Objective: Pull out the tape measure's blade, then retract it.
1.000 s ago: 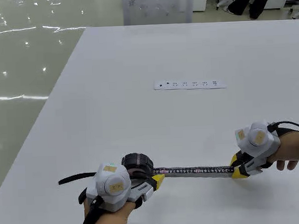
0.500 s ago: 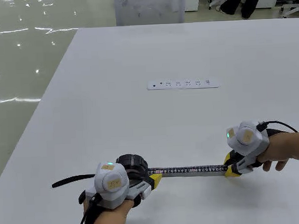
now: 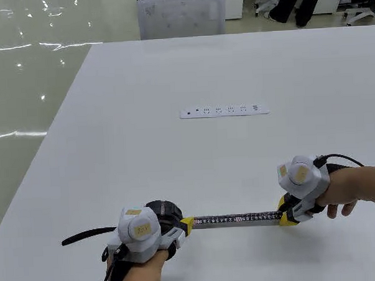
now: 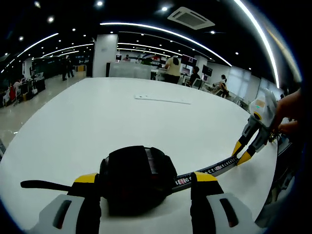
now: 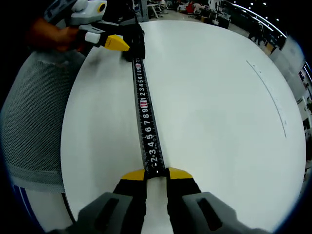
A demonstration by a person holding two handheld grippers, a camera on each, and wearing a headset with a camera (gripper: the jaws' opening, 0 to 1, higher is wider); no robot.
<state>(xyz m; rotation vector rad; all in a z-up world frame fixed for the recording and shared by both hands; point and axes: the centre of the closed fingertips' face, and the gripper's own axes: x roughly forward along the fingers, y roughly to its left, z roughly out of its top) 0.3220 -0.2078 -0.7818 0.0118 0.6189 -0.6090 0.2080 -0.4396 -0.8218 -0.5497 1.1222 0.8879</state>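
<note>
While the left gripper (image 4: 146,179) clamps the tape measure (image 4: 135,163), the right gripper (image 5: 156,173) pinches its blade (image 5: 144,105).

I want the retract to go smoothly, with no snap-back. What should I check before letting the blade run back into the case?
1. Case held: left gripper shut on the tape measure case - ok.
2. Tip held: right gripper shut on the blade near its end - ok.
3. Blade straight, no kink or twist - ok.
4. Path: table bare along the blade, power strip far off - ok.
5. Snags: black strap trails away from the blade - ok.
6. Lock released - cannot tell.
</note>
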